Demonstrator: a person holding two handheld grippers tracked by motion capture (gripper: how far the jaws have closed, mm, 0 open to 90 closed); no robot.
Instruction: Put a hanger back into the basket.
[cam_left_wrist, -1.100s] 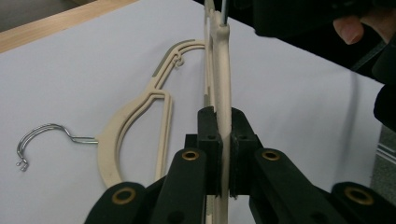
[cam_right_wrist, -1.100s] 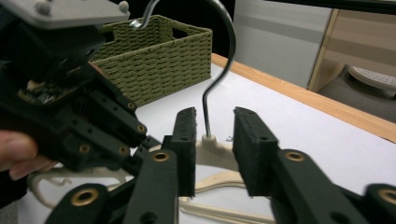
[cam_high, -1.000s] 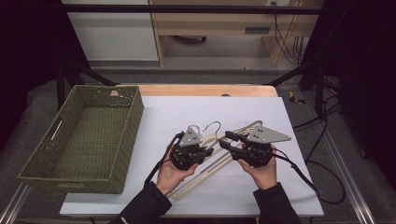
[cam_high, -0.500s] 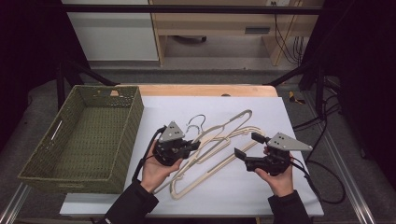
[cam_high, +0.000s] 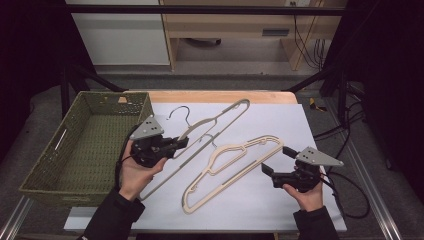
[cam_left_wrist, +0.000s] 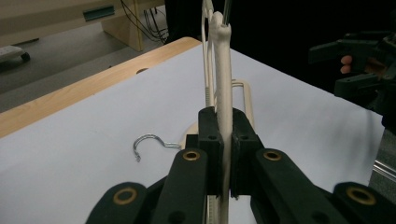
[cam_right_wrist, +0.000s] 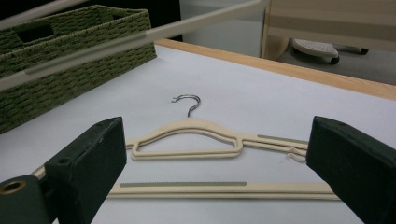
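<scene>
My two hands have moved apart. My right tongs (cam_high: 274, 171) let go and now gape wide over the cream hanger (cam_high: 227, 167) lying flat on the desk (cam_high: 280, 125). My left tongs (cam_high: 176, 145) pinch the grey hanger (cam_high: 215, 120), lifted near the basket (cam_high: 95, 105). My left gripper view shows that tight pinch close up; the high view does not

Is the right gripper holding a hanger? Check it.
No, the right gripper is open, and the hanger lies flat on the table beyond it.

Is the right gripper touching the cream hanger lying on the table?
Apart. The right gripper view shows the open right gripper with its fingers spread wide, and the flat cream hanger lying between and beyond them with clear gaps on both sides.
</scene>
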